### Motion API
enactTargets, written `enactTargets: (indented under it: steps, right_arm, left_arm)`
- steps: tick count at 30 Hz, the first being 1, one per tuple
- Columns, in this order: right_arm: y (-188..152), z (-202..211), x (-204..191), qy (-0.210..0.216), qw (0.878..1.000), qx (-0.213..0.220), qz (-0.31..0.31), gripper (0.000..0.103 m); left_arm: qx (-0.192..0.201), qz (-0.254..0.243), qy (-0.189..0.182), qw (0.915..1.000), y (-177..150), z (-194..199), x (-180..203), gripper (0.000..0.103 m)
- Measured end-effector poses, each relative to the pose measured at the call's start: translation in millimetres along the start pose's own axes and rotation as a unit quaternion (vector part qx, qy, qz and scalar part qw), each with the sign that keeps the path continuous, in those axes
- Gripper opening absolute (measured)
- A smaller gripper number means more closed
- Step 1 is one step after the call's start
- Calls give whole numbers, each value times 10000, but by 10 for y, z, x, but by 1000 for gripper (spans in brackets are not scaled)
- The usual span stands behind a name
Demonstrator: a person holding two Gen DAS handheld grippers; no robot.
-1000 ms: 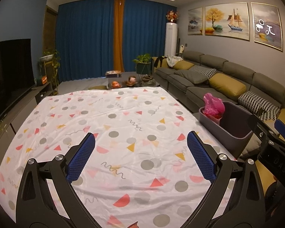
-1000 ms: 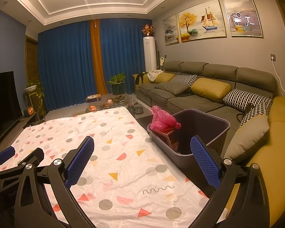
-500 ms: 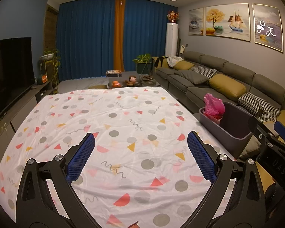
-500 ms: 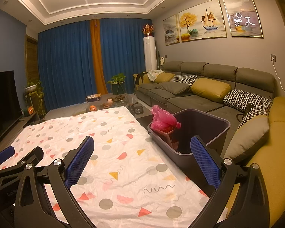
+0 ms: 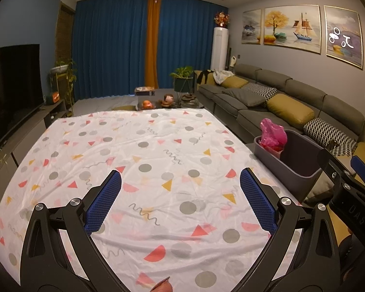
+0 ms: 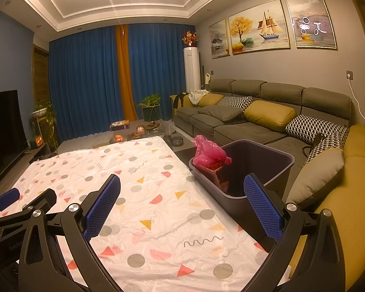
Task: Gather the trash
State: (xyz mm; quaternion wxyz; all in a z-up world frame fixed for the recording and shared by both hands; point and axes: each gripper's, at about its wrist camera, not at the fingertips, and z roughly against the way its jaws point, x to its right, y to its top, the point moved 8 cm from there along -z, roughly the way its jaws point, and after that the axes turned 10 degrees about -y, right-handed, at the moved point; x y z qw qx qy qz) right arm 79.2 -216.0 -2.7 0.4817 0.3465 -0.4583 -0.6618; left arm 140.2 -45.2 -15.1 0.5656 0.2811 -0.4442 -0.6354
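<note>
A patterned cloth (image 5: 158, 170) covered the surface, bare of loose litter in both views. At its right edge stood the grey bin (image 6: 255, 170), and in it sat the pink plastic bag (image 6: 209, 154): probably light, soft and crinkly, best pinched at its bunched top. The left gripper (image 5: 180, 194) and right gripper (image 6: 182, 202) both hung spread wide, empty.
</note>
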Motion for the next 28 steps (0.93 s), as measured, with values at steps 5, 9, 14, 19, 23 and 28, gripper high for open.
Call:
enactTargets:
  steps: [5, 9, 14, 19, 23, 28]
  right_arm:
    - [-14, -7, 3, 4, 10000, -23, -6, 98]
    - [-12, -2, 13, 7, 10000, -11, -18, 98]
    - [-18, -2, 11, 24, 10000, -24, -10, 98]
    - [-19, -8, 19, 16, 10000, -43, -30, 98]
    - [-9, 1, 15, 16, 10000, -14, -24, 98]
    - [-12, 3, 10, 27, 10000, -18, -29, 98]
  left_arm:
    - [104, 25, -98, 9999, -9, 33, -6, 94]
    - [81, -38, -25, 10000, -1, 29, -11, 92]
    - [57, -83, -28, 9999, 1, 7, 4, 97]
    - [154, -145, -38, 9998, 24, 44, 25, 87]
    - [47, -63, 137, 9999, 5, 25, -30, 96]
    - [43, -4, 104, 9999, 21, 48, -52, 96]
